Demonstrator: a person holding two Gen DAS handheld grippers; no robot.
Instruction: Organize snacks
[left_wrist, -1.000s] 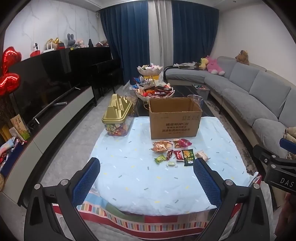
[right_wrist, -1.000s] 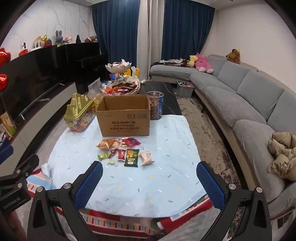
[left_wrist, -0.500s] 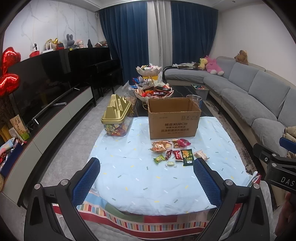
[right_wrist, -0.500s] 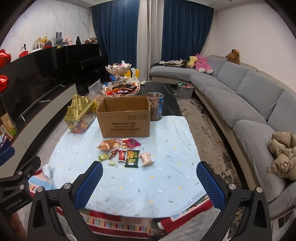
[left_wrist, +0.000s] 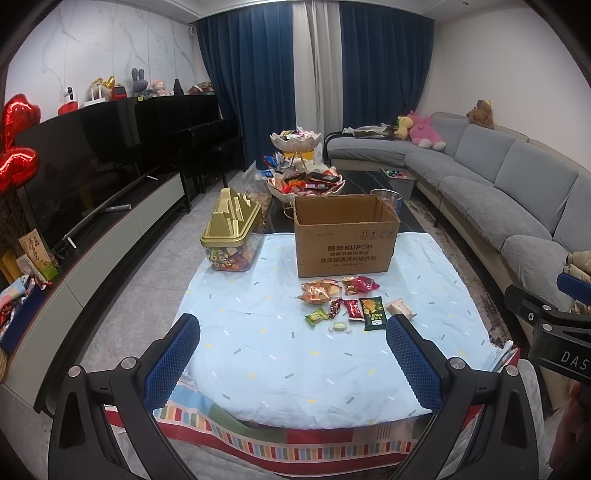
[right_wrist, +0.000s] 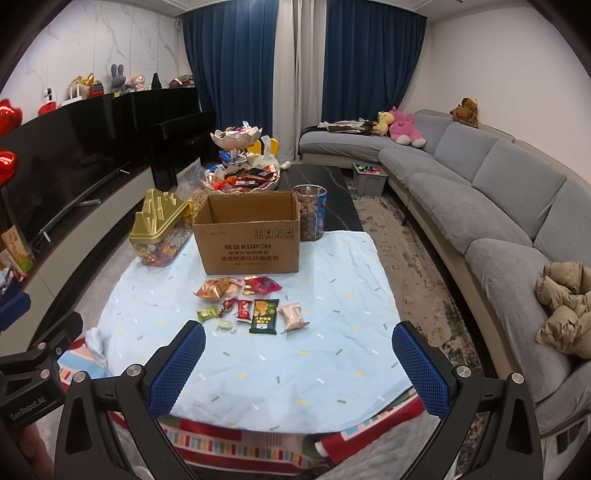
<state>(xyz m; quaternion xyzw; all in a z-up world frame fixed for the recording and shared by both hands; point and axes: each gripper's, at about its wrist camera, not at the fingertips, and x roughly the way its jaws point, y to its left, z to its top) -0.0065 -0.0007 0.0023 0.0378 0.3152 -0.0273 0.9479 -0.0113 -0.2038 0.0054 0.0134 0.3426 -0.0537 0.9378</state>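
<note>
The cloth (right_wrist: 258, 362) over the surface is pale blue, flecked with small yellow, white and grey dashes; beneath it a blanket (right_wrist: 236, 439) shows red with multicoloured stripes; the box (right_wrist: 251, 243) is plain brown with dark print; one snack packet (right_wrist: 263, 316) is dark green, another (right_wrist: 262, 285) red; the jar lid (right_wrist: 159, 218) is gold; the curtains (right_wrist: 236, 66) are deep blue; the sofa (right_wrist: 491, 192) is grey.

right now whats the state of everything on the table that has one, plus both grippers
cardboard box: upright, flaps open
gold-lidded jar: lid on, full of candy
clear canister: upright, lid unclear
snack packets: lying loose on the cloth in front of the box
left gripper: open, holding nothing
right gripper: open, holding nothing
</note>
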